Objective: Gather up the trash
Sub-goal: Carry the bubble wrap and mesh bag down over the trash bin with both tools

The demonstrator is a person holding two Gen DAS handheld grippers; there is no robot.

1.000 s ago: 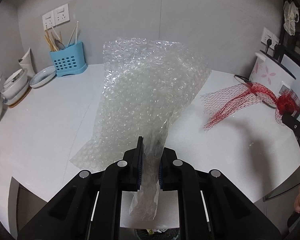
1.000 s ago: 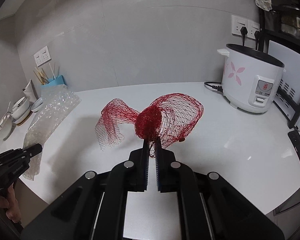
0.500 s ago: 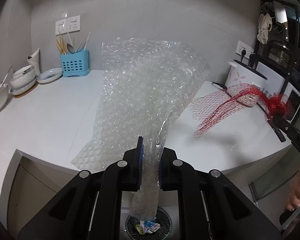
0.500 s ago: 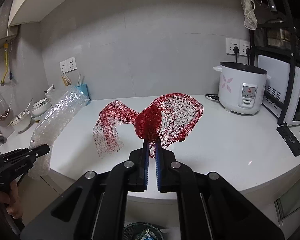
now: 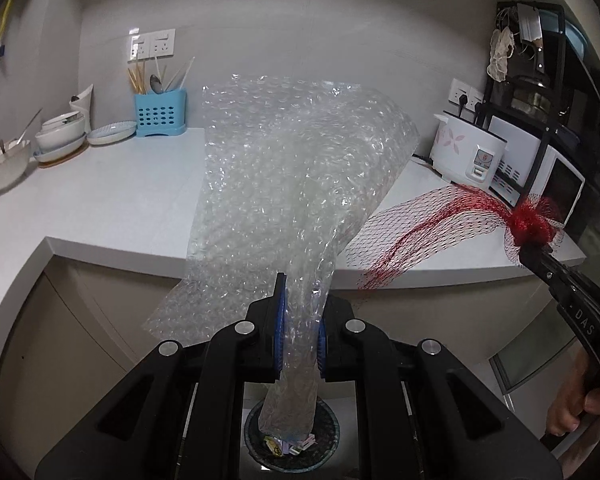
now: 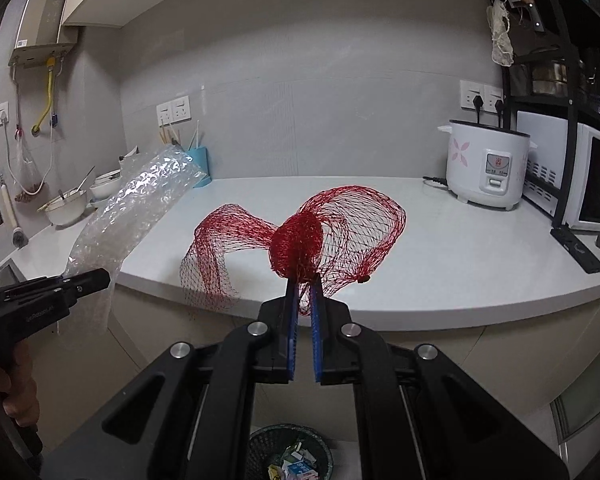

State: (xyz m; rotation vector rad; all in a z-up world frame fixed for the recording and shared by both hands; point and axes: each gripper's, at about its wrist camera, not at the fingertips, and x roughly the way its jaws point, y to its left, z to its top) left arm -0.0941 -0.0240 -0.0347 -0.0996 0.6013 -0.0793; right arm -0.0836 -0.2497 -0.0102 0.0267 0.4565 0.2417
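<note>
**Both hands full, bin right below**

Left gripper [image 5: 300, 320]: clamped tight on a bunched-up end of the bubble wrap [image 5: 292, 184], blue pads squeezing it from both sides. Short tail of wrap dangling below the jaws, hanging just over the bin [image 5: 328, 432] in the left wrist view; rest of the sheet fanning up and out in front, off the counter [image 5: 100, 184] edge.

Right gripper [image 6: 305, 300]: pinched shut on the knotted middle of the red net [image 6: 300, 240], with loops of mesh flopping out left and right of the knot. Net held up in the air out past the counter's front edge, not resting on it.

Bin also visible at the bottom of the right wrist view [image 6: 260, 444], on the floor in front of the counter, dark mesh sides, some scraps of packaging already inside.

Further out on the counter: rice cooker [image 6: 486, 168] at the right end near the wall, plugged in; blue utensil holder [image 5: 161, 114] toward the left back with bowls [image 5: 58, 136] stacked just left of it. Microwave [image 6: 596, 184] right of the cooker.

A hand [image 6: 16, 392] around the left gripper's handle, seen from the right wrist view.
</note>
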